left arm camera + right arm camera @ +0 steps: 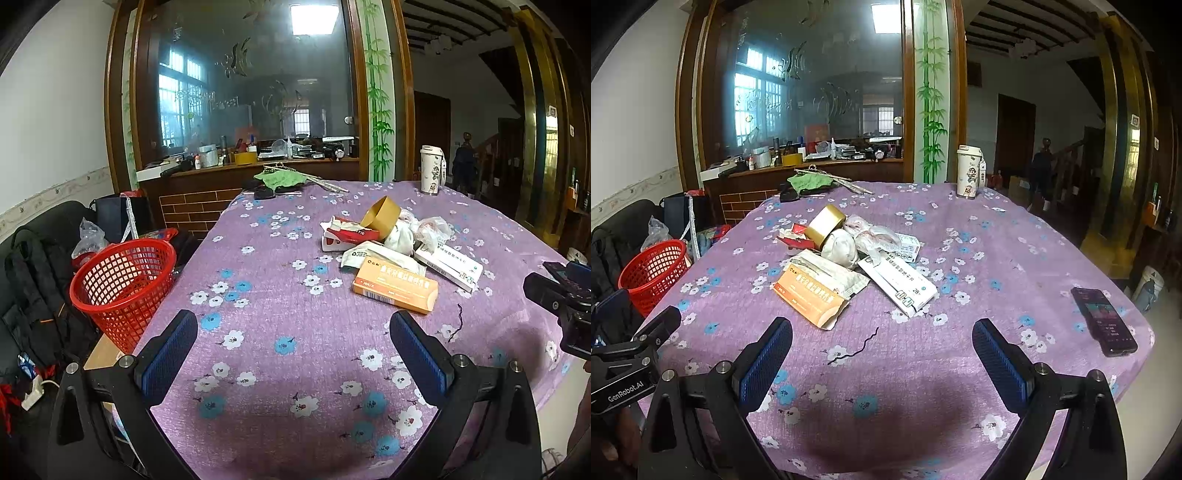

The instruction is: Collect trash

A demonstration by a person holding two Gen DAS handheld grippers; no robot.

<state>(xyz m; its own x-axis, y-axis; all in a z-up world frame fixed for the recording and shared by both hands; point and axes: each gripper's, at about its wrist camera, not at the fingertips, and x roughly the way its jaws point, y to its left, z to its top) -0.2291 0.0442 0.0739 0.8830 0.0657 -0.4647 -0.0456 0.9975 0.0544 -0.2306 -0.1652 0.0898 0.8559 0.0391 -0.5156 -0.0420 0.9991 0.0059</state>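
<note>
Trash (849, 266) is sitting in a loose heap near the middle of the table (997, 258), on the purple flowered cloth, and both grippers are hovering short of it. The left gripper (293, 354) is showing its fingers spread wide with nothing between them; the right gripper (882, 360) is likewise gaping and empty.

Nearest is the orange carton (809, 295), lying flat with an end flap hanging open; it is looking light and easily crushed, so a pinch across its narrow sides seems the safest hold. The white carton (899, 284) beside it is looking much the same, and is resting partly on the pile. The gold tape ring (825, 223) is looking stiff, and its wall offers a firm hold. The crumpled white wad (840, 245) and clear plastic wrap (875, 236) are looking soft and featherweight, likely slipping unless gathered deep.

The red mesh basket (123, 288) is waiting off the table's left edge, apparently empty.
</note>
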